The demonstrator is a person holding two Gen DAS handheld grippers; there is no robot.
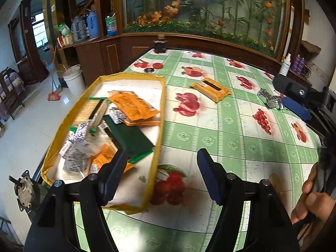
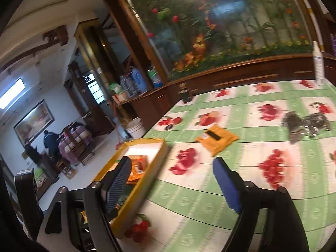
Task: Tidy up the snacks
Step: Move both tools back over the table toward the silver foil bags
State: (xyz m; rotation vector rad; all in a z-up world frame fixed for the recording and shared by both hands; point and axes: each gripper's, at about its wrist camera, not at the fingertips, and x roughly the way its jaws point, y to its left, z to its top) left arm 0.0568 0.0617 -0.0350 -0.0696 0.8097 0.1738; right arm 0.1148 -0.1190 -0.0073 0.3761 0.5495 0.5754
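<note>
A yellow-rimmed tray [image 1: 160,126] sits at the table's left edge and holds several snack packets: orange [image 1: 134,106], dark green [image 1: 128,134], and black-and-white ones. It also shows in the right wrist view [image 2: 161,155]. An orange snack pack [image 1: 211,89] lies on the fruit-print tablecloth right of the tray, and shows in the right wrist view too [image 2: 217,139]. Silver foil packets [image 1: 271,99] lie further right, blurred in the right wrist view [image 2: 304,125]. My left gripper [image 1: 162,168] is open and empty above the tray's near right rim. My right gripper [image 2: 172,175] is open and empty, above the table.
A dark bottle [image 1: 160,45] stands at the table's far edge, a small round lid [image 1: 149,70] near it. A white spray bottle [image 1: 285,65] stands at the far right. A white bucket [image 1: 74,79] and a broom stand on the floor to the left.
</note>
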